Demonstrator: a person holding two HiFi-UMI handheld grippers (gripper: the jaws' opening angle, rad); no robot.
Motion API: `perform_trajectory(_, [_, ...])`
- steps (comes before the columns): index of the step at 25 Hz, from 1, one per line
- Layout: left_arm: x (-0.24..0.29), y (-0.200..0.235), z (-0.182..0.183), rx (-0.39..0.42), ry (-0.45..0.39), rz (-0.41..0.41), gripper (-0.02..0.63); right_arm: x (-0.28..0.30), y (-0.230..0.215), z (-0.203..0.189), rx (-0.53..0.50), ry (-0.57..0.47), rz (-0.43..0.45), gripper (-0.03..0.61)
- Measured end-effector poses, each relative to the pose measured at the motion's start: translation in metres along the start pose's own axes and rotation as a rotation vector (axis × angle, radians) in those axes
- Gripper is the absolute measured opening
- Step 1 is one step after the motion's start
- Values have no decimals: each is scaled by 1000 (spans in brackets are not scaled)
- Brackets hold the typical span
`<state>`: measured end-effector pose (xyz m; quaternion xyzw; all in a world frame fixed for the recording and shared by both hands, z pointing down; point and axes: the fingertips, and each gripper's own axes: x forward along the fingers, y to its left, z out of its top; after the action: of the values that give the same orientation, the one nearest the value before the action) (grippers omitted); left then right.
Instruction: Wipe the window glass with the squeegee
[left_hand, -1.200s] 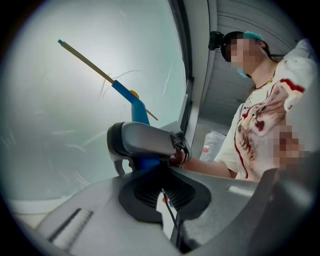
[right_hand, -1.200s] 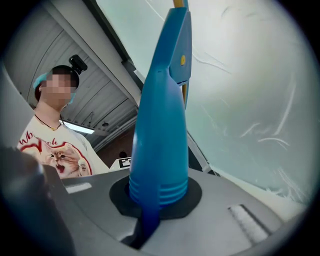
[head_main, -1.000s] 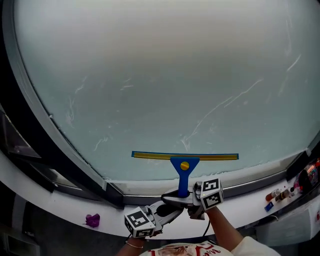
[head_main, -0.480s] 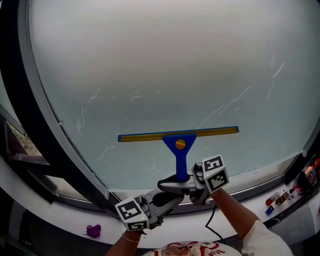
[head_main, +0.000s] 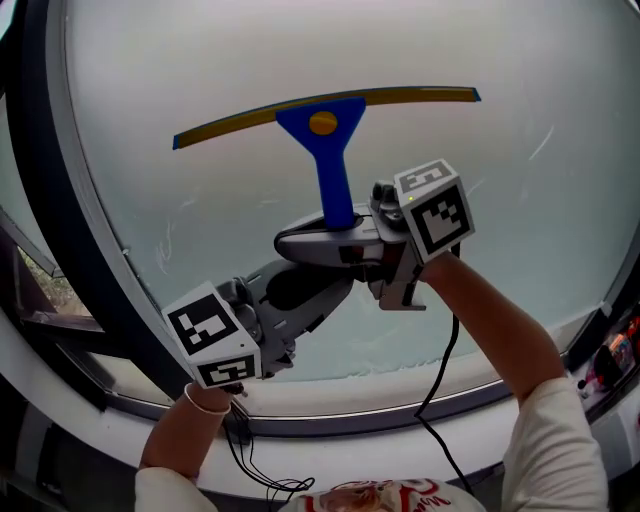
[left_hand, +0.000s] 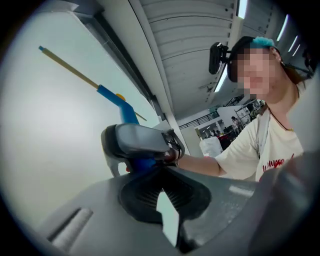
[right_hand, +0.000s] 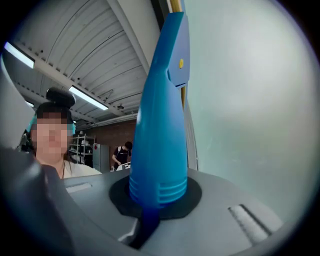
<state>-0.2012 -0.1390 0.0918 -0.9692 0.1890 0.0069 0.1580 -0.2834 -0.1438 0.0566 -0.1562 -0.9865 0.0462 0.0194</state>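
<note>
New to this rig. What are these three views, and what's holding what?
There is no robot here. A person holds a two-jaw gripper in each hand, and each gripper carries a cube with square markers. The head view comes from a camera on the person's head and faces the window glass. The two gripper views come from cameras riding on the grippers, each looking along its own jaws. The right gripper is clamped on the handle of the blue squeegee, whose yellow-edged blade lies against the glass, high up. The left gripper sits just below the right one, with its jaws nearly together and nothing between them. The blurred patches in the gripper views only hide the person's face.
</note>
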Motion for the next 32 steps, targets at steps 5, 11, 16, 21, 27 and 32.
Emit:
perform_trajectory(5, [4, 42, 44, -61, -49, -15, 0, -4, -19, 58, -9, -39, -15, 14])
perform_trajectory(11, [11, 69, 80, -104, -91, -43, 0, -12, -31, 102, 38, -74, 29, 15])
perform_trajectory(16, [16, 89, 89, -155, -119, -45, 0, -15, -45, 116, 61, -76, 35, 17])
perform_trajectory(21, [19, 94, 82, -133, -120, -43, 0, -18, -53, 109, 57, -62, 28, 21])
perform_trajectory(27, [19, 96, 80, -144, -155, -43, 0, -20, -57, 103, 52, -56, 18, 25])
perform_trajectory(32, [19, 96, 75, -154, -159, -35, 0, -20, -59, 98, 54, -59, 10, 26])
